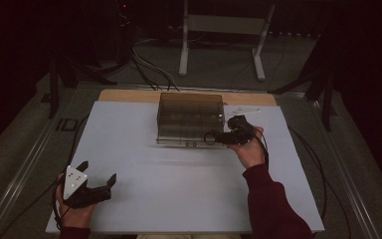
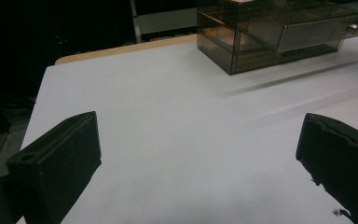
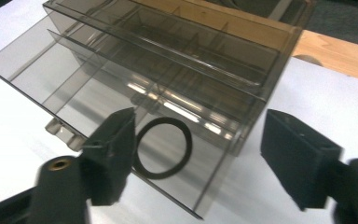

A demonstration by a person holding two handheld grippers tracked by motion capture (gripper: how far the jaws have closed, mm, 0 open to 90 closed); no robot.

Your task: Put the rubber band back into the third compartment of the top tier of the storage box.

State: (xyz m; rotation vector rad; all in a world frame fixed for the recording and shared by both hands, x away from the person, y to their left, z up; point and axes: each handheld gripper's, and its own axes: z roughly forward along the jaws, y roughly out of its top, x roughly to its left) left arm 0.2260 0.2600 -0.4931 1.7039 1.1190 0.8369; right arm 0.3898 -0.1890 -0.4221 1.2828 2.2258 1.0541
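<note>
A person is sitting at a white worktop (image 1: 179, 189) in a dim room, holding a set of black tongs in each hand. A smoky, see-through plastic drawer organizer (image 1: 190, 117) is standing toward the far edge of the worktop, and everything here is placed relative to it.

One shallow drawer (image 3: 98, 100) is pulled partway out of the organizer's front, toward the person. In the right gripper view, a black ring (image 3: 162, 148), perhaps a rubber band or hair tie, is lying flat inside this open drawer near its front corner. The drawer probably stands open so that the ring can be reached from above.

The right tongs (image 1: 218, 136) are hovering at the organizer's front right corner, just over the open drawer. Their jaws are spread wide and are gripping nothing. In the right gripper view the ring is lying just beside the left jaw, partly tucked behind it, so I cannot tell whether the jaw is touching it. This looks like the tongs either lining up to pick the ring up or having just let it go; the pictures do not settle which.

The left tongs (image 1: 90, 189) are resting well away from the organizer, at the near left corner of the worktop. Their jaws are also spread and empty, seemingly parked out of the way.
</note>
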